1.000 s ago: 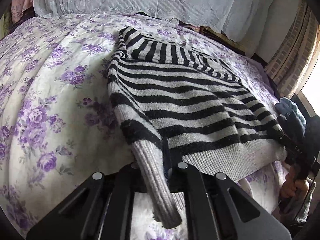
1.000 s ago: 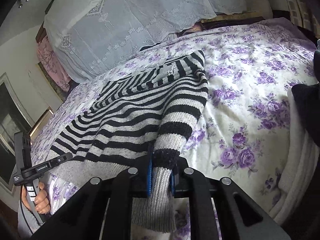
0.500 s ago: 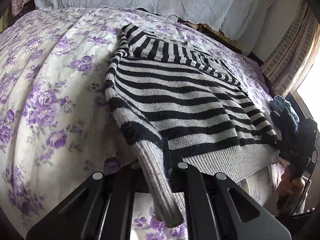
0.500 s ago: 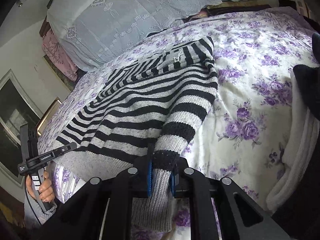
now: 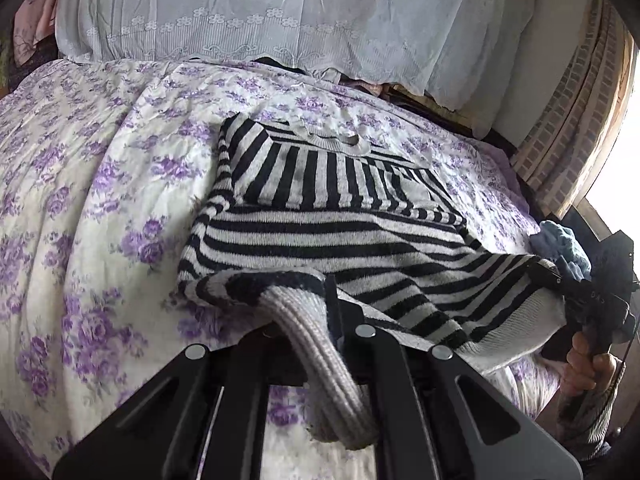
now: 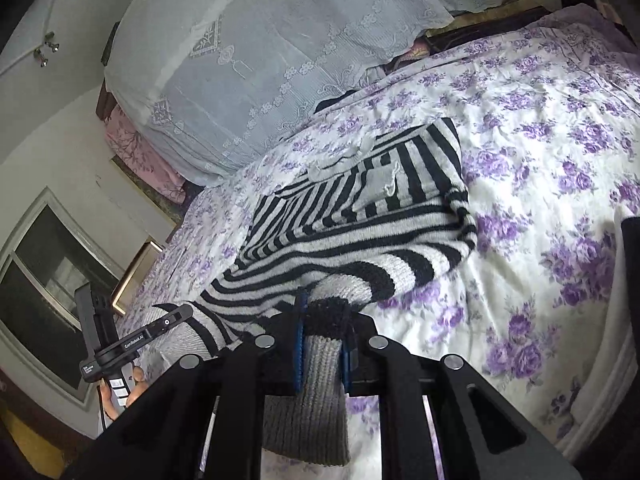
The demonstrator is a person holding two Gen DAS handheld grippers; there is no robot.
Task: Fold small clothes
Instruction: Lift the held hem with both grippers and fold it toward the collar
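Striped sweater (image 5: 340, 224) mid-frame on the floral bedspread (image 5: 80, 200), lower half lifted and bunched. Left gripper (image 5: 320, 332) clamped on one grey cuff (image 5: 332, 380), right gripper (image 6: 322, 344) clamped on the other cuff (image 6: 316, 408) — fingertips hidden under knit. Hem edge at lower frame cut off by gripper bodies.

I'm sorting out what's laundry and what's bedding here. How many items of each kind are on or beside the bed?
Striped sweaters: 1, each cuff held by a gripper
Floral bedspreads: 1
White lace covers: 1
Blue knit garments: 1, at the bed's edge
Pink cloths: 1, kind unclear
Total: 5
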